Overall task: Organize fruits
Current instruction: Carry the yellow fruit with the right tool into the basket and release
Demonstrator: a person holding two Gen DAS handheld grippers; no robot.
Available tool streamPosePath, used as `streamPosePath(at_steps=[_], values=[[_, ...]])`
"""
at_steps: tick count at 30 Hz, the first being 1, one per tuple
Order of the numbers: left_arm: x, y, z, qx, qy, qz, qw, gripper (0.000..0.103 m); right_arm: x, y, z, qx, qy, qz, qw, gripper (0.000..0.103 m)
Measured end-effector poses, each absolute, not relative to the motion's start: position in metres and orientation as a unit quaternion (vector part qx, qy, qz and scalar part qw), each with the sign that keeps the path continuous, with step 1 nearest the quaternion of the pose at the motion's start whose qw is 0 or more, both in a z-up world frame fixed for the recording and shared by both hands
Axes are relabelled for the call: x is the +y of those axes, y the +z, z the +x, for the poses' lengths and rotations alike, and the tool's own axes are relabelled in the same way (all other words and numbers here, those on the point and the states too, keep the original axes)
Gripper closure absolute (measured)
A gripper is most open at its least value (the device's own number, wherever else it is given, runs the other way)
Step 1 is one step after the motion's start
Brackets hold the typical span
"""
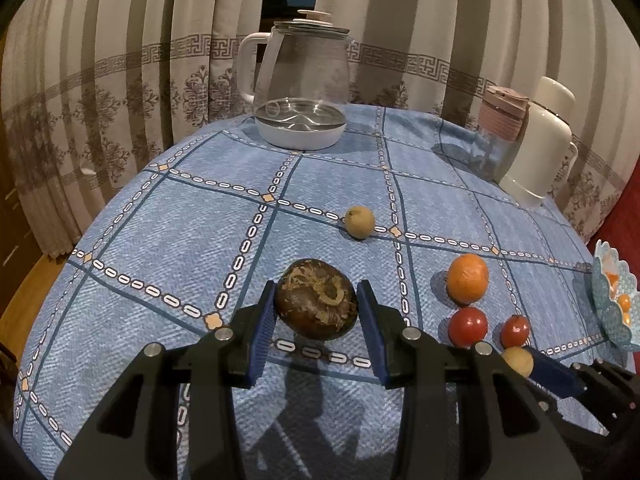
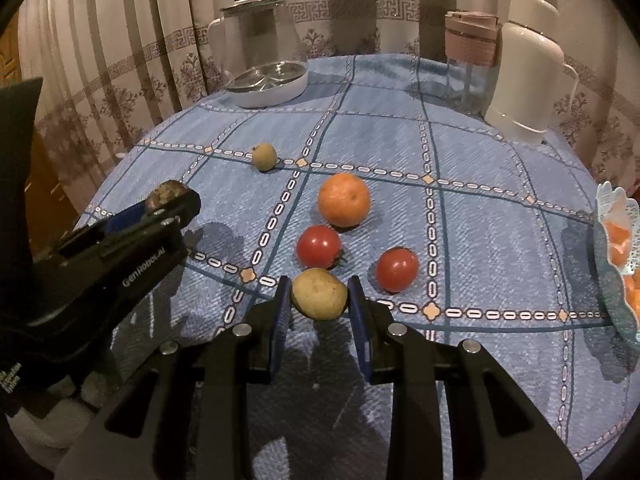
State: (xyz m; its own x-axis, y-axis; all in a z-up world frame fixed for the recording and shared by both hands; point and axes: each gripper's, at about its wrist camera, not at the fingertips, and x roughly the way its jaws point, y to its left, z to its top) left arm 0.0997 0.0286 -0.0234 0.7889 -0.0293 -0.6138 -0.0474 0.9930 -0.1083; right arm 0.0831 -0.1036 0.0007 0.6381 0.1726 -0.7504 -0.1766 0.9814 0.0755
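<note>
Two fruits are already in my grip: my left claw (image 1: 316,320) is clenched on a dark brown fruit (image 1: 316,304), my right claw (image 2: 320,304) on a small yellow fruit (image 2: 319,294), both near the desk's (image 2: 500,240) front edge. Left to sort, I judge: two tomatoes (image 2: 319,246), an orange (image 2: 344,199), and a small tan fruit (image 2: 264,156) farther back. The bowl (image 2: 618,264) at the right edge holds some orange pieces.

Two round red tomatoes (image 2: 318,246) (image 2: 396,270), one round orange mandarin (image 2: 344,199), two small tan fruits (image 2: 264,156) (image 2: 319,294) and one dark brown wrinkled fruit (image 1: 315,304) are counted.
</note>
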Motion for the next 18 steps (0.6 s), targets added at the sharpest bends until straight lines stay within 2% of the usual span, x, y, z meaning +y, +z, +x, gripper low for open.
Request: streamPosePath(at_steps=[18], values=[[0.018,-0.023,0.096,0.322,-0.014,-0.042,0.946,0.062,-0.121,0.014,0.073,0.397,0.071,0.0,0.915,0.074]])
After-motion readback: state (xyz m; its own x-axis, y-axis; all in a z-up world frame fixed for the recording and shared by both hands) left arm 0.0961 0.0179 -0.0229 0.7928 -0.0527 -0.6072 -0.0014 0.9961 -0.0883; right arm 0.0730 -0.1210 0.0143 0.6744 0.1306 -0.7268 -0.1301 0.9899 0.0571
